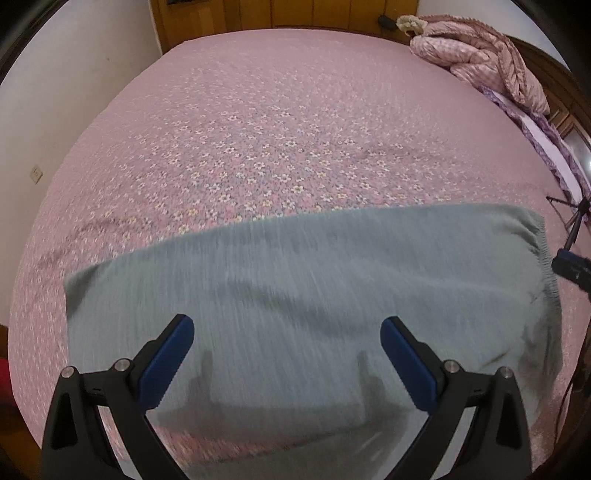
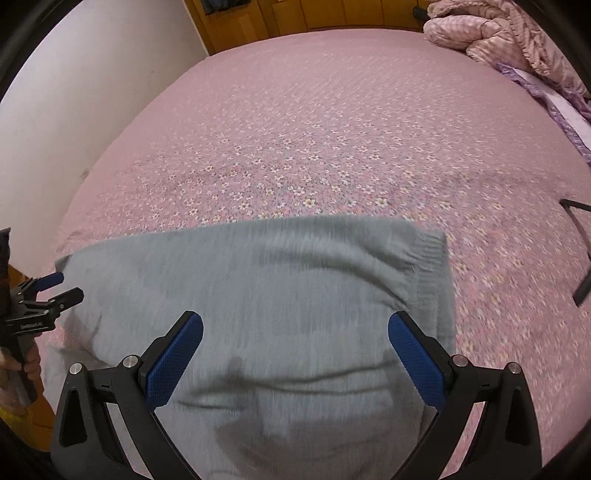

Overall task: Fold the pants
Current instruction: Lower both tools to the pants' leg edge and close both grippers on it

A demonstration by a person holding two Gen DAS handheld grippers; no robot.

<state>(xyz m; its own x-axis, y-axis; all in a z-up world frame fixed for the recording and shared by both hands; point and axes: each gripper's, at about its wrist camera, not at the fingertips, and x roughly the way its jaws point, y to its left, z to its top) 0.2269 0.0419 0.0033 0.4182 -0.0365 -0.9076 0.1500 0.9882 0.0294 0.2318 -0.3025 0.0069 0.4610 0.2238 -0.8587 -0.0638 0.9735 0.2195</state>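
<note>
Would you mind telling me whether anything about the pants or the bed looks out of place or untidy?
Nothing looks spilled or damaged. The grey pants lie folded on the floral bedspread with shallow wrinkles near the elastic waistband. A pink quilt sits crumpled at the far corner. Both tongs hover open above the fabric.

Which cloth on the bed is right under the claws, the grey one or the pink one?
The grey pants, lying flat under both open claws, left claw and right claw. The pink quilt sits bunched at the bed's far corner.
</note>
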